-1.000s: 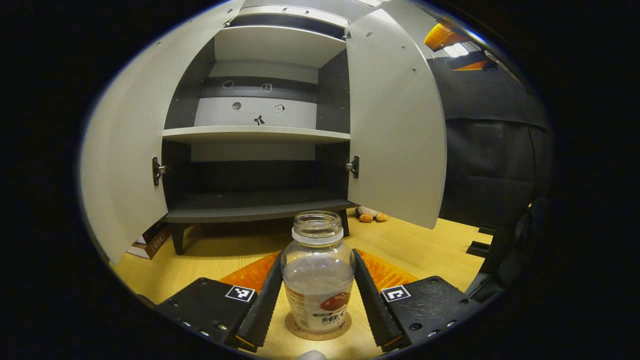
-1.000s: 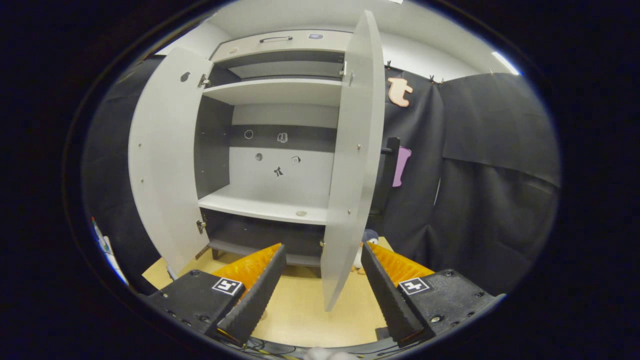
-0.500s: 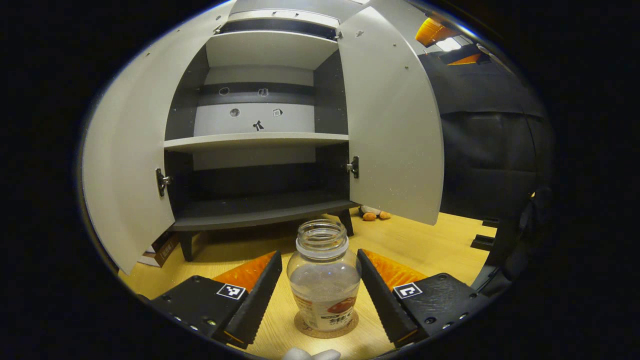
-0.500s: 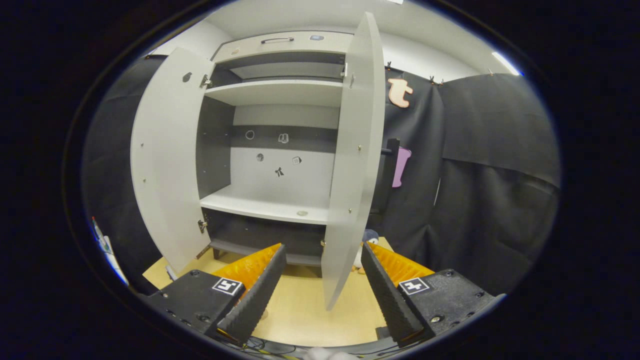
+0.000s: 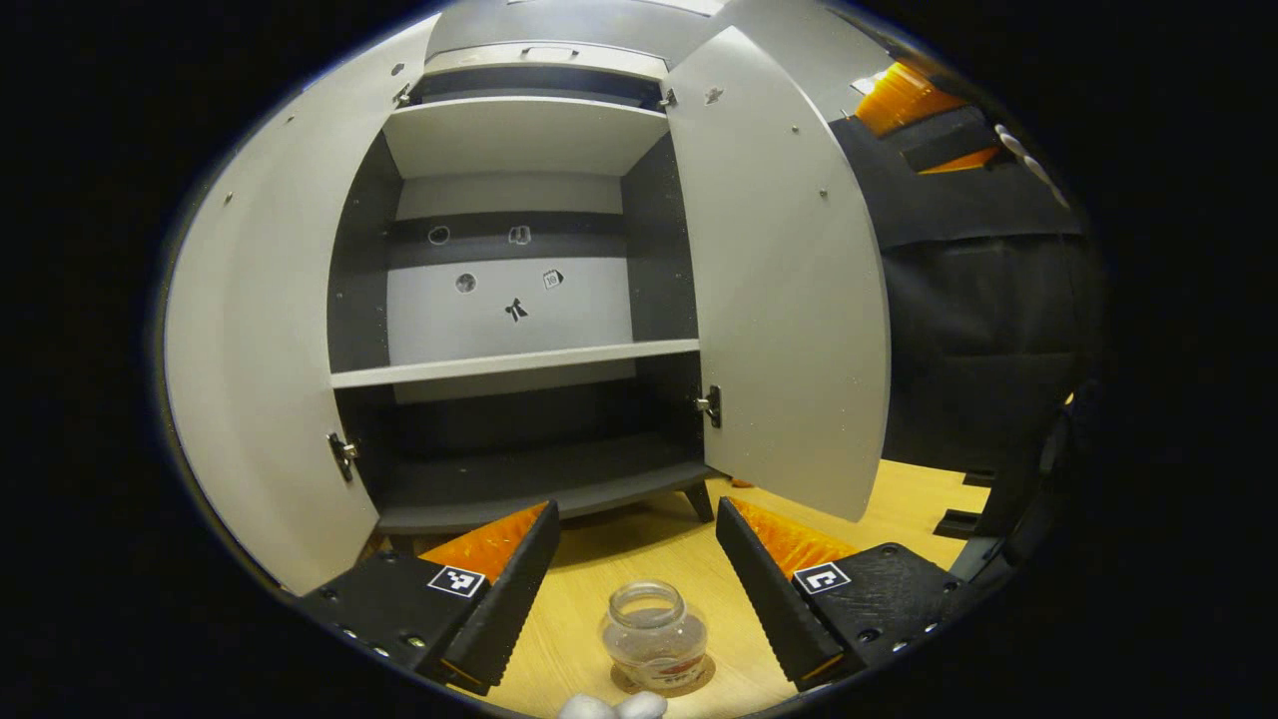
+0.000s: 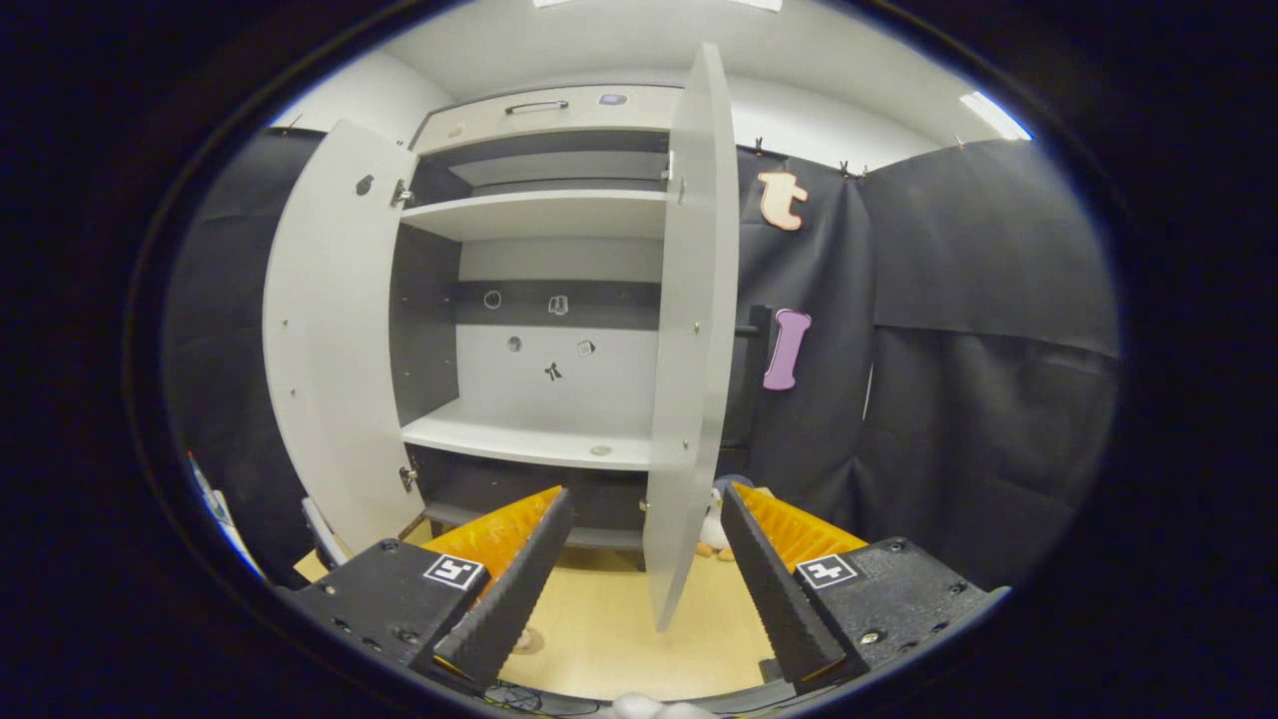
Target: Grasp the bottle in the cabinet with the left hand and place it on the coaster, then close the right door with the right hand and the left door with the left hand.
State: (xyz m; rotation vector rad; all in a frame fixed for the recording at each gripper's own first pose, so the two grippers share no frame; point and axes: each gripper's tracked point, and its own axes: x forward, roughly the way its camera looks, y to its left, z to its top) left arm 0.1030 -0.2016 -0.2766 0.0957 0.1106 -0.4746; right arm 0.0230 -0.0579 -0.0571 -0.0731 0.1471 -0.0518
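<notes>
On the wooden floor (image 5: 639, 559) in front of the cabinet (image 5: 519, 300), the bottle (image 5: 654, 636) stands upright on the round coaster (image 5: 699, 681), its mouth uncapped and a label low on its body. The left gripper (image 5: 636, 589) hangs above it with its fingers (image 5: 509, 599) spread wide, one on either side and neither touching the glass, so the bottle sits free between and below them. Both cabinet doors stand open in the left gripper view: the left door (image 5: 250, 350) swung far out, the right door (image 5: 789, 290) angled outward, with pale shelves and dark side walls between them. A few small stickers mark the back panel (image 5: 509, 305). Over in the right gripper view, the right gripper (image 6: 644, 579) is likewise spread apart and holds nothing; the lower edge of the right door (image 6: 689, 350), seen nearly edge-on, falls between its two fingers but farther off, and whether it touches either one I cannot tell. A small plush toy (image 6: 711, 534) lies on the floor by the cabinet's foot.
</notes>
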